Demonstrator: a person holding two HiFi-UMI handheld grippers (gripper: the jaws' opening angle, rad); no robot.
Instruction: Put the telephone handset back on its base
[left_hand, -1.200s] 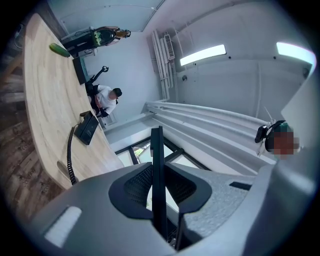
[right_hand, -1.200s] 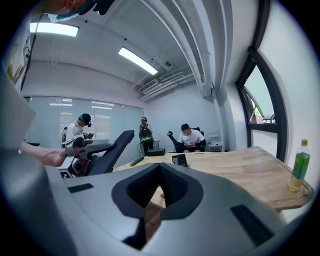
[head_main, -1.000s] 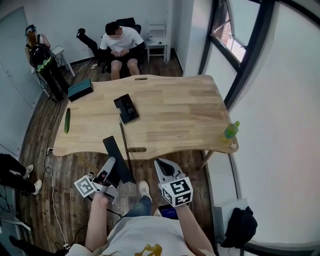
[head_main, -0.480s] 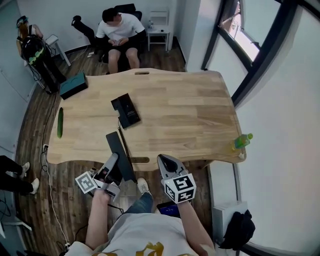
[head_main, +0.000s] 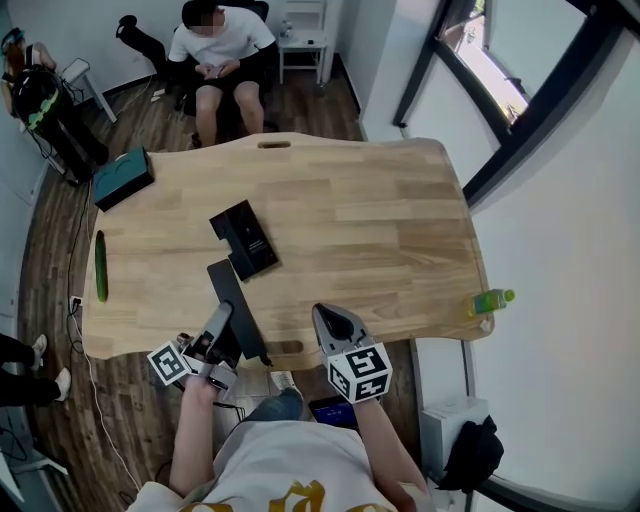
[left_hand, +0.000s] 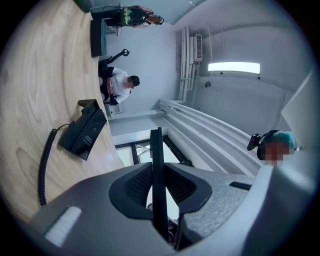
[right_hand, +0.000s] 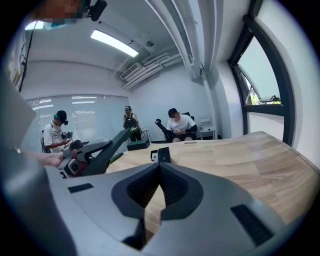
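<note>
Nearest us, the left hand-held gripper (head_main: 222, 325) is clamped on the thin black telephone handset (head_main: 236, 305), which sticks out over the near edge of the counter (head_main: 380, 220). The right hand-held gripper (head_main: 325, 318) hovers beside it with its jaws together and nothing between them. We judge the carry to be the step in hand. We should bring the handset forward to the base (head_main: 243, 238), which sits just beyond it on the counter. There we turn its long axis to match the cradle, keep the coiled cord (left_hand: 44, 167) from bunching underneath, lower it flat and let go only once it seats. The free gripper could steady the base.

The marker cube (head_main: 360, 372) carries only a square pattern. Pale print on the base is too small to read, as is the label of the far green bottle (head_main: 490, 300).
</note>
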